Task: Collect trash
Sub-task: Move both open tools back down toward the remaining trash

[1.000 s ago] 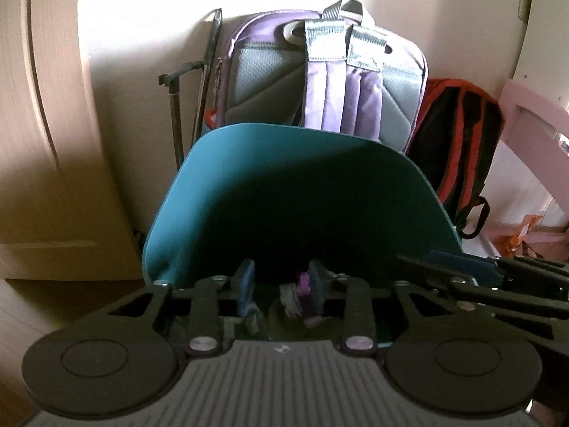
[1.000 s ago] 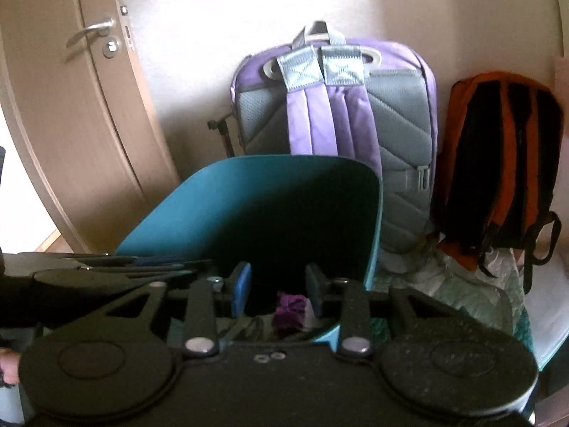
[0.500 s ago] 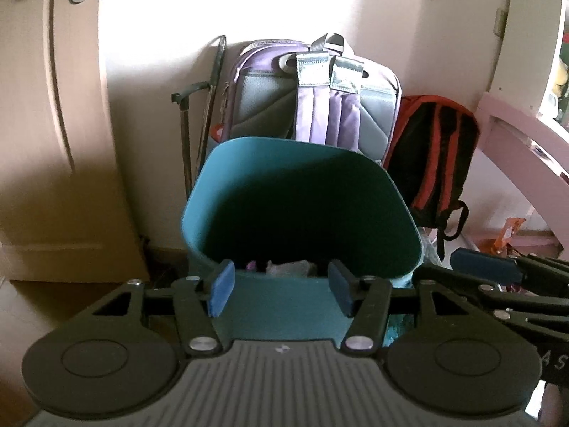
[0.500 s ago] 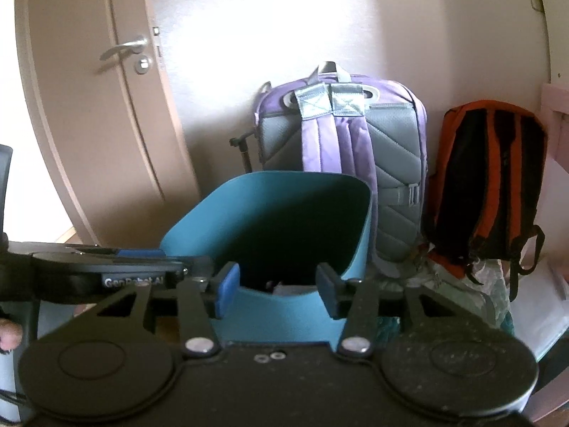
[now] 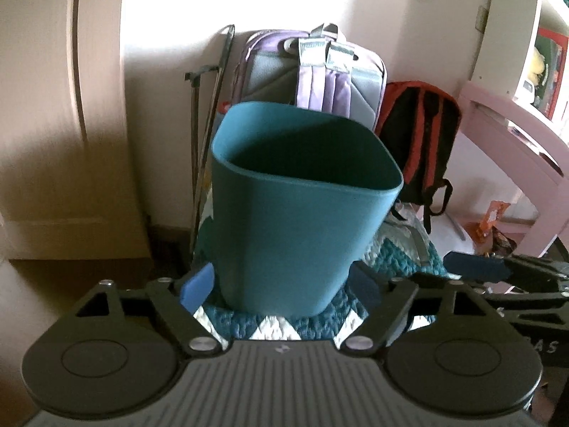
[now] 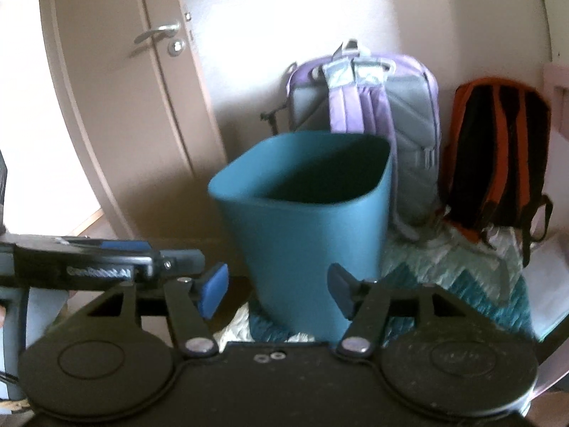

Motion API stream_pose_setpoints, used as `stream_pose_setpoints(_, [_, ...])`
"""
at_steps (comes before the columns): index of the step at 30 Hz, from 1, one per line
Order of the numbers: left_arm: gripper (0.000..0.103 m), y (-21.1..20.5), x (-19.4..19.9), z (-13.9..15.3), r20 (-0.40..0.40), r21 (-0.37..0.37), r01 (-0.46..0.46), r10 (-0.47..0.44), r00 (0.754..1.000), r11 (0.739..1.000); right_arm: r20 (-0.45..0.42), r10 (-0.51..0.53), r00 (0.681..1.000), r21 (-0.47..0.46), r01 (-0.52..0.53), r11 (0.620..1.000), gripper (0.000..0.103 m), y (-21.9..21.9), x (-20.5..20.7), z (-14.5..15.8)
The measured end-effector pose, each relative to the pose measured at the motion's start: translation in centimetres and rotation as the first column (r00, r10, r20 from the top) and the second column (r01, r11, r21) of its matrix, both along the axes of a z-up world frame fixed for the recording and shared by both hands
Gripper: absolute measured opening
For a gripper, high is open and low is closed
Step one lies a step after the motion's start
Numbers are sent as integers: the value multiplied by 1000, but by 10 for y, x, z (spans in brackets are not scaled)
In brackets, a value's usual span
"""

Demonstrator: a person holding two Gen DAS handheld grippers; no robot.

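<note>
A teal waste bin (image 5: 295,213) stands on a quilted mat against the wall, also in the right wrist view as the bin (image 6: 306,231). Its inside is dark and its contents are hidden. My left gripper (image 5: 281,286) hangs in front of the bin's lower wall, jaws opening wide, with nothing held between the blue pads (image 5: 197,286). My right gripper (image 6: 277,290) is likewise back from the bin, jaws opening, nothing between its pads (image 6: 213,290). Each gripper shows at the edge of the other's view: the right gripper (image 5: 476,267), the left gripper (image 6: 124,249).
A purple backpack (image 5: 320,71) and an orange-black backpack (image 5: 419,135) lean on the wall behind the bin. A door (image 6: 117,89) is to the left. The teal-white mat (image 6: 462,277) spreads right. Pink furniture (image 5: 515,135) and an orange wrapper (image 5: 494,213) lie far right.
Both grippers have drawn back from over the bin and their jaws have spread. The purple and white scraps seen between the pads a second ago are no longer in sight.
</note>
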State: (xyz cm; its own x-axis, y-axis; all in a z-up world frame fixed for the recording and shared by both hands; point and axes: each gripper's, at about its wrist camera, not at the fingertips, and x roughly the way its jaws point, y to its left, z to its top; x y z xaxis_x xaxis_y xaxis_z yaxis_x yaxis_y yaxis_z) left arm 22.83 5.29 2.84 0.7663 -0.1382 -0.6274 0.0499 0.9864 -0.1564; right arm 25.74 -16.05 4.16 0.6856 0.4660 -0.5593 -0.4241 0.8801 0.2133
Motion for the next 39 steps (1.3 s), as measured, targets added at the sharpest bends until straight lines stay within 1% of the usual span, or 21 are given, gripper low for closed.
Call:
stream_pose_setpoints(2, [84, 1, -8, -9, -6, -2, 4, -4, 1000, 1000, -25, 6, 1000, -2, -6, 1000, 63, 0, -7, -12])
stream_pose_setpoints(7, [95, 5, -20, -45, -55, -32, -13, 11, 998, 999, -93, 5, 996, 1, -5, 1000, 63, -6, -17, -52])
stream_pose_setpoints(8, [95, 6, -21, -54, -72, -44, -18, 15, 997, 999, -109, 5, 994, 3, -5, 1000, 64, -7, -17, -62])
stream_pose_setpoints(10, [95, 9, -19, -75, -105, -67, -31, 24, 994, 997, -141, 0, 990, -3, -1, 1000, 64, -10, -18, -84])
stream_pose_setpoints(13, [96, 13, -12, -115, -176, -79, -60, 45, 983, 995, -192, -8, 981, -13, 6, 1000, 64, -13, -18, -118])
stream_pose_setpoints(17, [96, 16, 2, -174, -288, -65, -102, 79, 955, 993, -270, 2, 963, -49, -15, 999, 64, -9, -14, -171])
stream_pose_setpoints(19, [96, 19, 10, -205, -341, -50, -133, 109, 934, 990, -306, -3, 952, -76, -22, 997, 64, -5, -10, -198])
stream_pose_setpoints(23, [96, 28, 29, -261, -443, -50, -198, 156, 883, 979, -383, -19, 923, -97, -20, 995, 64, 2, 2, -251])
stream_pose_setpoints(28, [96, 38, 56, -327, -552, -44, -273, 204, 808, 961, -449, -59, 892, -144, -7, 990, 64, 16, 24, -312])
stream_pose_setpoints(30, [96, 41, 66, -351, -586, -39, -299, 221, 780, 953, -480, -79, 874, -169, -4, 986, 64, 21, 33, -338])
stream_pose_setpoints(32, [96, 44, 76, -377, -624, -30, -328, 239, 744, 944, -510, -97, 855, -186, 1, 982, 64, 24, 42, -364])
stream_pose_setpoints(35, [96, 45, 90, -414, -673, -19, -334, 235, 702, 942, -553, -131, 823, -220, 7, 975, 64, 28, 53, -404])
stream_pose_setpoints(37, [96, 44, 99, -439, -698, -5, -318, 224, 680, 948, -569, -140, 810, -247, -7, 969, 64, 31, 57, -429])
stream_pose_setpoints(39, [96, 44, 105, -460, -718, 4, -307, 216, 661, 952, -596, -139, 791, -261, -27, 965, 64, 34, 61, -453])
